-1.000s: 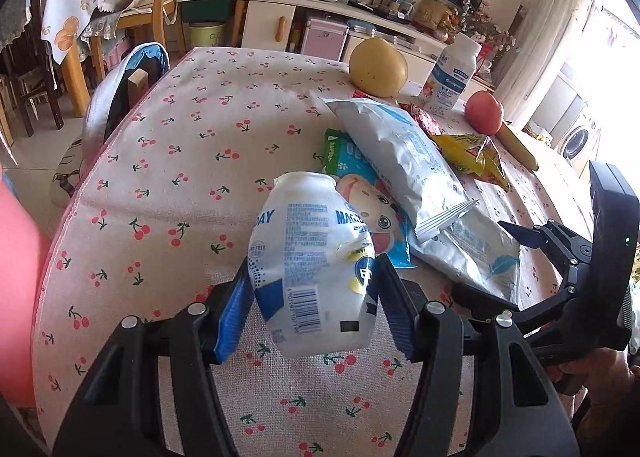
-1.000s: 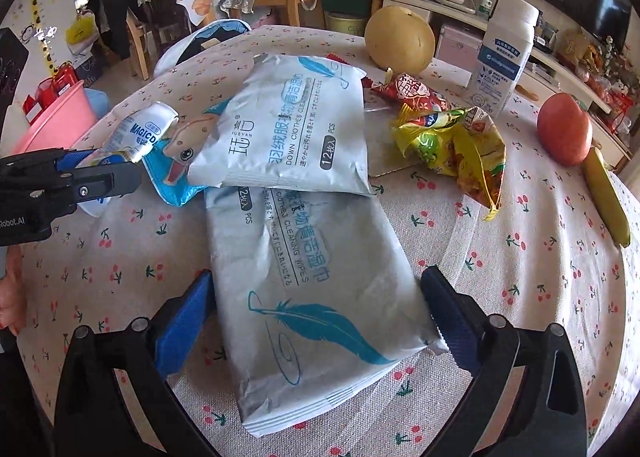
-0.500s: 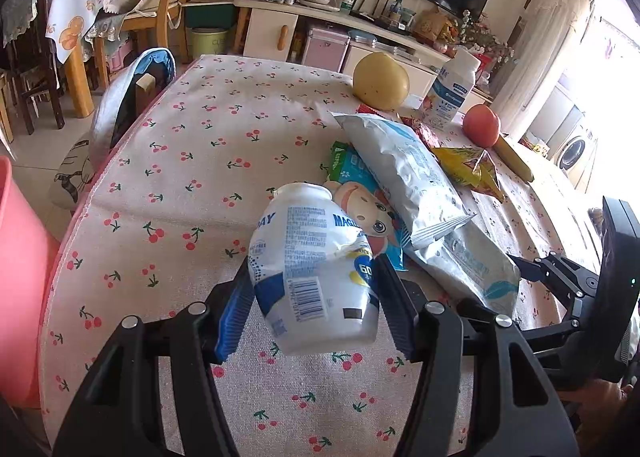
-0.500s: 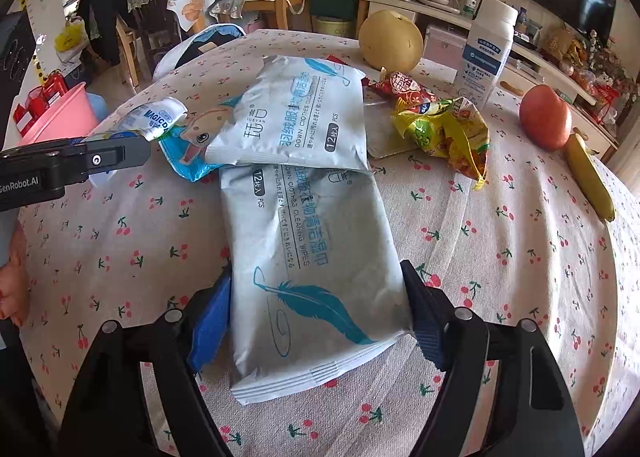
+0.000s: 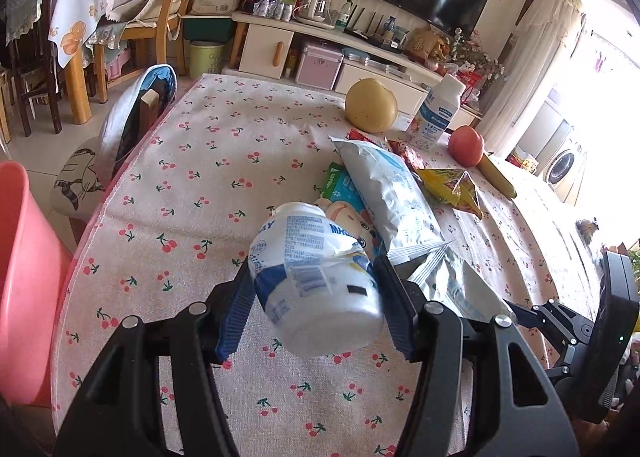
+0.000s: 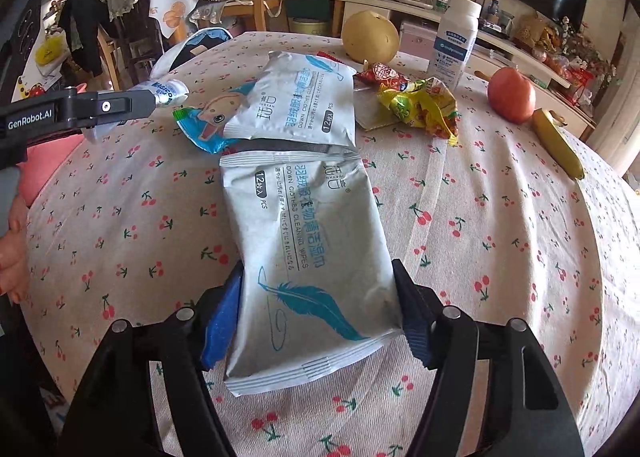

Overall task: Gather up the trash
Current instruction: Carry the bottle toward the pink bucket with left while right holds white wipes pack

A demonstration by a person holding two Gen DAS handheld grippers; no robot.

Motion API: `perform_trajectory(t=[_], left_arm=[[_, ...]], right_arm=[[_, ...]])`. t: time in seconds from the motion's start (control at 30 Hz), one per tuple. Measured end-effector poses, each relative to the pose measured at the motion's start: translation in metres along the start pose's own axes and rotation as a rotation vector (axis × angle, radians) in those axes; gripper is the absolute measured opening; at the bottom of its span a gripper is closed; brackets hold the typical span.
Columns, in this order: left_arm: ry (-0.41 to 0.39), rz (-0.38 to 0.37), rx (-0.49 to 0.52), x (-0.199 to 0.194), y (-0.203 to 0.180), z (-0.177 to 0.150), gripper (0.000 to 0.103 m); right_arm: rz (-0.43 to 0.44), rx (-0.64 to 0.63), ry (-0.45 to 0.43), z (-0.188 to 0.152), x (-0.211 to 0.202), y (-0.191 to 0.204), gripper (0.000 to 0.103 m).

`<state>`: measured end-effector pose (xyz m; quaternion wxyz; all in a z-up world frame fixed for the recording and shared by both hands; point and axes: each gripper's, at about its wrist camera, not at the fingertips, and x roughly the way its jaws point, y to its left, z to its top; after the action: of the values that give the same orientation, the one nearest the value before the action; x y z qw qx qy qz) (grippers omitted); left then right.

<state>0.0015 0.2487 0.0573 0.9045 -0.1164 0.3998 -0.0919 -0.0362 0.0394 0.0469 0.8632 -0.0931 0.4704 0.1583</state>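
My left gripper [image 5: 314, 307] is shut on a crushed white and blue bottle [image 5: 316, 277] and holds it above the cherry-print table [image 5: 224, 161]. My right gripper [image 6: 320, 309] is shut on a grey wipes packet [image 6: 308, 241], which also shows in the left wrist view [image 5: 460, 289]. A second wipes packet [image 6: 296, 97], a blue cartoon wrapper [image 6: 204, 125], a yellow snack wrapper [image 6: 420, 105] and a red wrapper [image 6: 380, 73] lie beyond it. A pink bin [image 5: 20, 281] stands left of the table.
A yellow pear [image 6: 370, 37], a white bottle [image 6: 456, 41], a red apple [image 6: 512, 95] and a banana [image 6: 558, 145] sit at the table's far side. A chair with a blue cushion [image 5: 136, 117] stands at the far left edge.
My right gripper has closed on the near wipes packet and drawn it back from the other one. My left gripper has pulled back and up with the bottle, bringing the pink bin into view.
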Motion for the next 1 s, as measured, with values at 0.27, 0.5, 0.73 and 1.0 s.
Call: perform_trajectory(t=[0.27,0.5,0.73,1.0], left_arm=[[0.02,-0.035,-0.029,-0.002,0.007,-0.001,0.044],[0.065,-0.007,-0.064,0.009,0.016,-0.005,0.06],[0.076,0.047,-0.195,0.017,0.045,-0.007,0.079],[0.033,0.033,-0.444,0.008,0.085,-0.008,0.08]], right_arm=[[-0.013,0.056,-0.043,-0.009,-0.035,-0.001,0.069],[-0.022,0.066,-0.056,-0.014,-0.049,0.005,0.069],[-0.007,0.045,-0.062,-0.016,-0.05,0.014,0.069],[0.042,0.015,-0.056,-0.016,-0.042,0.025,0.07]])
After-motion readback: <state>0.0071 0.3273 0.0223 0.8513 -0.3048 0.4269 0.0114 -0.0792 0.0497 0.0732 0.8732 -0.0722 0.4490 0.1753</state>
